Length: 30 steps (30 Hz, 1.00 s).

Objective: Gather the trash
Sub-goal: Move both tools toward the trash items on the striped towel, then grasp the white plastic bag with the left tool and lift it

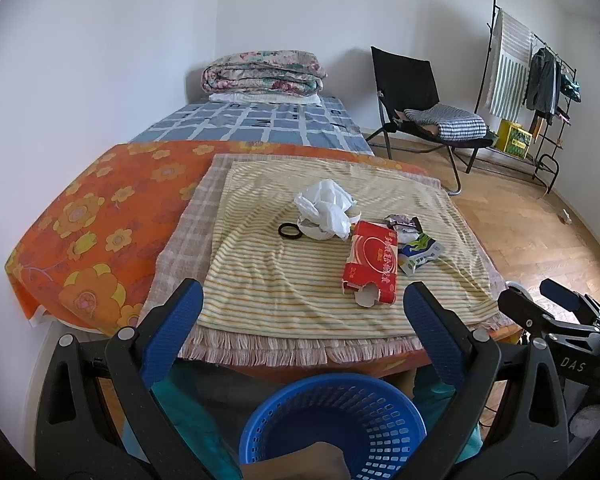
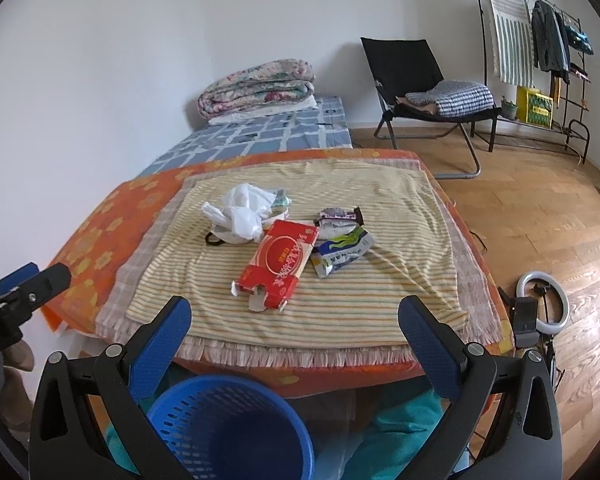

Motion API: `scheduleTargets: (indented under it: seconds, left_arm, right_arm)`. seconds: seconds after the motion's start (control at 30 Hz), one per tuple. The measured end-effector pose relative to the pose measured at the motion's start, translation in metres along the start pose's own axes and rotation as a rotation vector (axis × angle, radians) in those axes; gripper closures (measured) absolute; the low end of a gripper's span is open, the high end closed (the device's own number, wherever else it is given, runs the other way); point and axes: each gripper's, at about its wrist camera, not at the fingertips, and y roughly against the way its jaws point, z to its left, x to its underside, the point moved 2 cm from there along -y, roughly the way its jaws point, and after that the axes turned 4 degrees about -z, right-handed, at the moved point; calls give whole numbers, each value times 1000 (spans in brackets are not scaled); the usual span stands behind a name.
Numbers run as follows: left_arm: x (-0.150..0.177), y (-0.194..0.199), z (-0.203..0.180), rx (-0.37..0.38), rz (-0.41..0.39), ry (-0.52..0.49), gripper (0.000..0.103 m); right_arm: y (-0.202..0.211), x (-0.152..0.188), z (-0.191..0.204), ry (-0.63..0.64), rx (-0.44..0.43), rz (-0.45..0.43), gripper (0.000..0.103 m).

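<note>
Trash lies on a striped yellow cloth (image 1: 284, 280) on the bed's end: a red cardboard box (image 1: 372, 266) (image 2: 278, 264) with torn flap, a crumpled white plastic bag (image 1: 328, 210) (image 2: 240, 216), a green-white snack wrapper (image 1: 420, 254) (image 2: 342, 254), a dark wrapper (image 1: 402, 224) (image 2: 338, 216), and a black hair ring (image 1: 289, 231) (image 2: 214, 239). A blue mesh basket (image 1: 332, 428) (image 2: 228, 432) stands below the bed's front edge. My left gripper (image 1: 304, 312) and right gripper (image 2: 294, 320) are both open and empty, held above the basket, short of the box.
An orange floral sheet (image 1: 100, 216) covers the bed, with a folded quilt (image 1: 264, 72) at the far end. A black folding chair (image 1: 416, 108), a clothes rack (image 1: 540, 80) and a ring light (image 2: 544, 308) stand on the wooden floor to the right.
</note>
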Motion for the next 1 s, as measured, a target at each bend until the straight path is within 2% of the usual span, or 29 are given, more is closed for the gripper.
scheduleTargets:
  seconds: [0.43, 0.57, 0.67, 1.0]
  left_arm:
    - [-2, -29, 10, -18, 66, 2, 1]
    - [-4, -44, 16, -15, 88, -6, 1]
    - [-5, -58, 20, 8, 113, -8, 1]
    - [-20, -110, 26, 78, 161, 12, 1]
  right_arm:
    - [-31, 10, -26, -52, 51, 96, 0]
    - [-50, 15, -32, -108, -19, 194, 0]
    - [-58, 20, -35, -126, -48, 226, 0]
    - [-76, 15, -32, -78, -67, 220, 0]
